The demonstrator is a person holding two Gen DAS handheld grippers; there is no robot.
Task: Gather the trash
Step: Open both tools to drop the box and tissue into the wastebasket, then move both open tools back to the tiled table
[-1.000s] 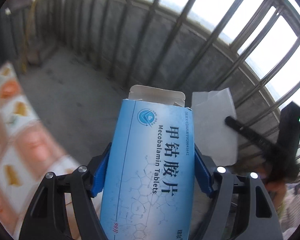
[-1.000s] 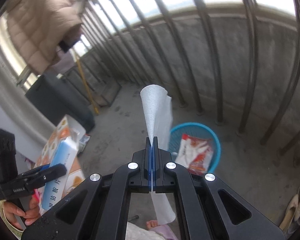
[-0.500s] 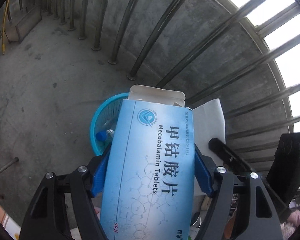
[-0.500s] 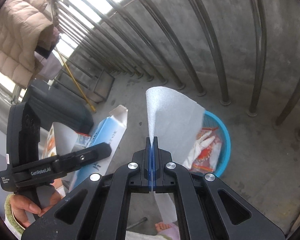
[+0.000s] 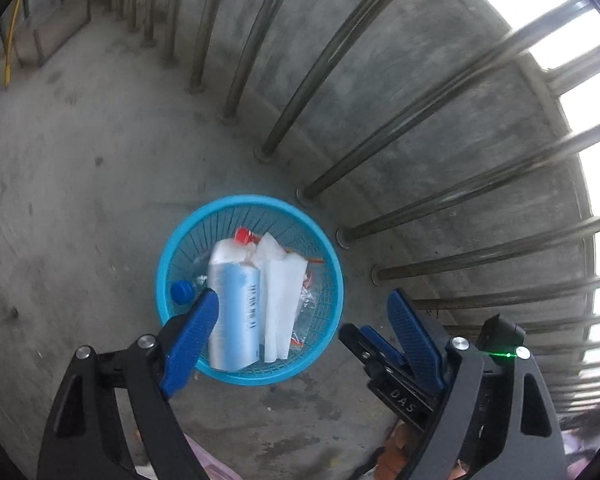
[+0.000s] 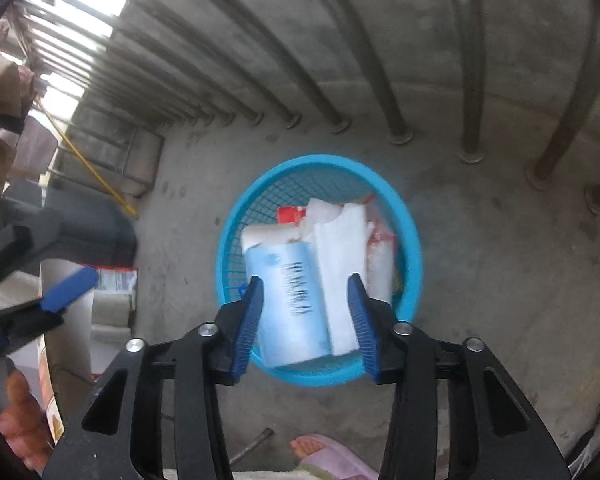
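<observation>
A round blue mesh basket stands on the concrete floor by the railing. A light blue medicine box and a white tissue are in the basket, blurred by motion, over red-and-white wrappers and a blue bottle cap. My left gripper is open and empty above the basket. My right gripper is open and empty above it too. The right gripper shows at the left wrist view's lower right; the left gripper shows at the right wrist view's left edge.
Metal railing bars and a low concrete wall run behind the basket. Boxes and packets and a dark container stand to the left. A foot in a pink slipper is below the basket.
Both grippers have opened over the basket. The medicine box has left the left gripper and the tissue the right gripper; both are now in the basket.
</observation>
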